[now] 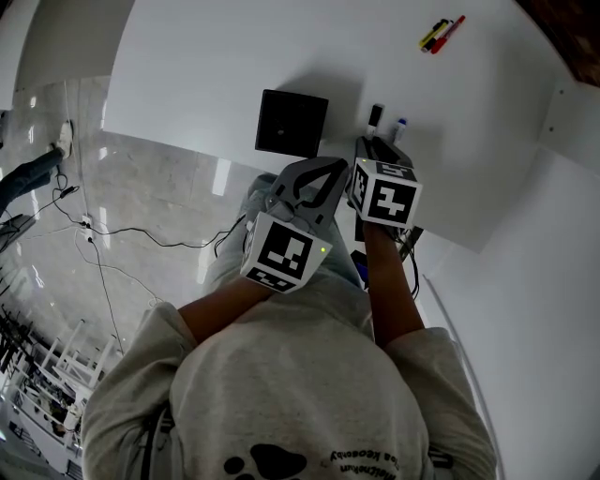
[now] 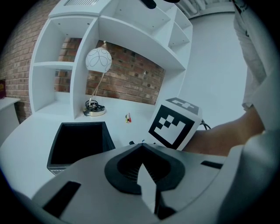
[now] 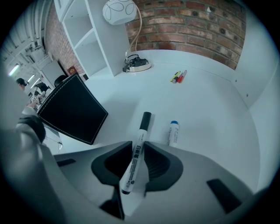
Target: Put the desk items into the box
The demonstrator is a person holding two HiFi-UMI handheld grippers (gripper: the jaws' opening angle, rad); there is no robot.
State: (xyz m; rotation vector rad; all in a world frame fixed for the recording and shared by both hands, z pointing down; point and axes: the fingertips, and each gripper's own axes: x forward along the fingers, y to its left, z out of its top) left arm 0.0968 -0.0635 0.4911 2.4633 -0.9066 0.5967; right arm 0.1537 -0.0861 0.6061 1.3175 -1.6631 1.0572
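Marker with a black cap (image 3: 135,157) is clamped between the jaws of the right gripper (image 3: 136,146) — its barrel crosses them at a slant and the capped end pokes out beyond the fingertips, toward the white desk (image 3: 205,113). Whether the marker touches the desk surface cannot be told. The left gripper (image 2: 142,164) has its jaws pressed together with nothing between them. In the head view it hangs just beside the right gripper, on the person's side of the desk's near edge.

Just past the right gripper's tips, a second marker with a blue cap (image 3: 173,132) lies flat on the desk, close to the held one and to its right. To the left of both markers stands the black box (image 3: 72,114), open at the top and dark inside, near the front edge of the desk.

Farther back — well apart from the box — a yellow pen and a red pen (image 3: 178,76) lie side by side. Behind them a lamp (image 3: 120,11) with a round white shade stands by the white shelf unit (image 2: 65,52), and a brick wall (image 3: 188,22) closes the back.
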